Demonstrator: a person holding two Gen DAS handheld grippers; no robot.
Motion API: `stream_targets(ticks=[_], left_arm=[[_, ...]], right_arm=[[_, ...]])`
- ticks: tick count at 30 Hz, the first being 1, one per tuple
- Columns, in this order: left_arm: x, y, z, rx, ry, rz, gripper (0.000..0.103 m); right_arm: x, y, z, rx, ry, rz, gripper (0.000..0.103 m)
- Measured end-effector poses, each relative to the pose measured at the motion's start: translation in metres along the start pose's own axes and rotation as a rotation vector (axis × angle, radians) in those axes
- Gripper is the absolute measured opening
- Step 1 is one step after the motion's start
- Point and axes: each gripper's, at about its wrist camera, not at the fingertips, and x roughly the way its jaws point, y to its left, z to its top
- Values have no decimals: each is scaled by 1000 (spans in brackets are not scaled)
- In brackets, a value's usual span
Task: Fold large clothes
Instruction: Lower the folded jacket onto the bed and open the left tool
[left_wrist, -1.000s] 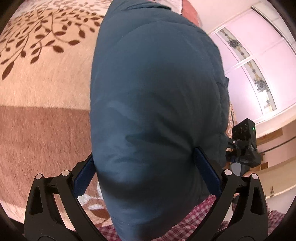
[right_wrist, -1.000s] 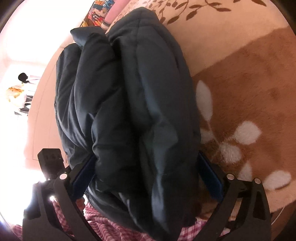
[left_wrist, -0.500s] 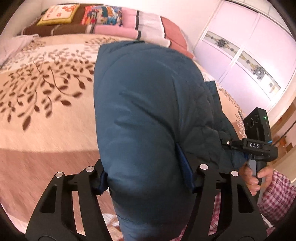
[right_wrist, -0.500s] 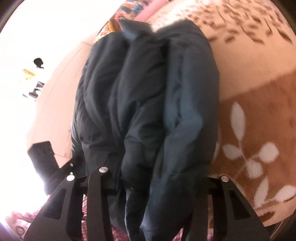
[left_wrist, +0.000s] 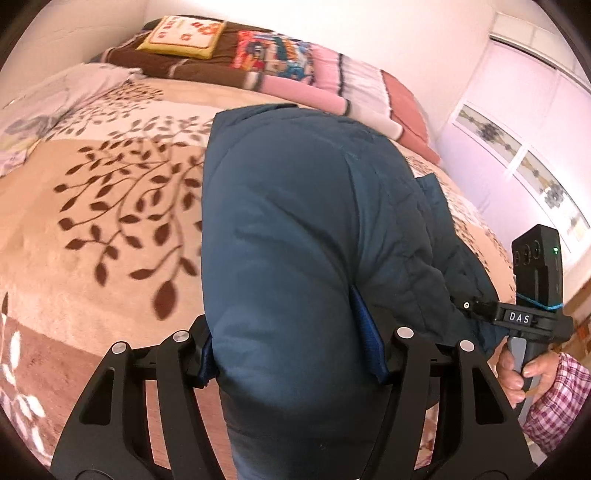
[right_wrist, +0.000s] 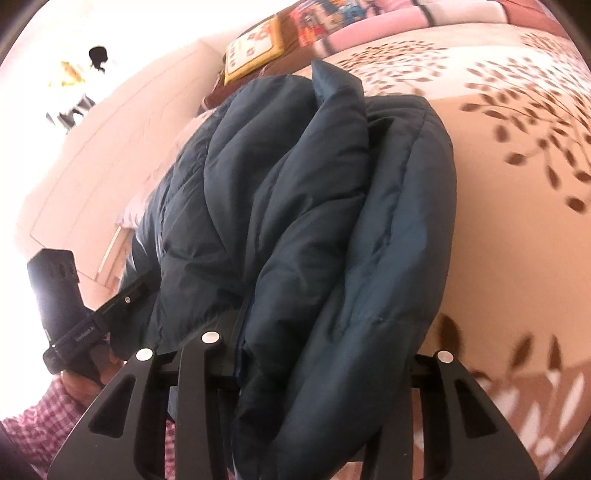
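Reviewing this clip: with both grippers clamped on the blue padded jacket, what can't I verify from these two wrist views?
- Left gripper fingertips: left wrist view, buried under the jacket.
- Right gripper fingertips: right wrist view, covered by bunched folds.
- Jacket's lower end: both views, cut off by the bottom edge.
- Fold quality: the jacket fills both views.
- Bed beneath the jacket: hidden.

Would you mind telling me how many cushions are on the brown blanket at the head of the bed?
2. A yellow-bordered cushion lies on the brown blanket toward the left, and a colourful patterned cushion sits just to its right. The blue padded jacket may hide others.
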Motion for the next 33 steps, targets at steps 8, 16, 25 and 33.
stream_targets(ticks=[8,16,25,33], left_arm=[[7,12,-11,-39,-2,3,68],[-3,12,-12,-46,5,77,80],[-33,0,-25,-38,6,137,84],[-50,-11,-47,-11,46,162,84]], right_arm=[[16,-2,-5,37,18,-14,46],[22,-6,10,99,39,-76,72],[-14,-4,-1,109,-29,-149,77],[-9,0,-34,46,-2,-293,77]])
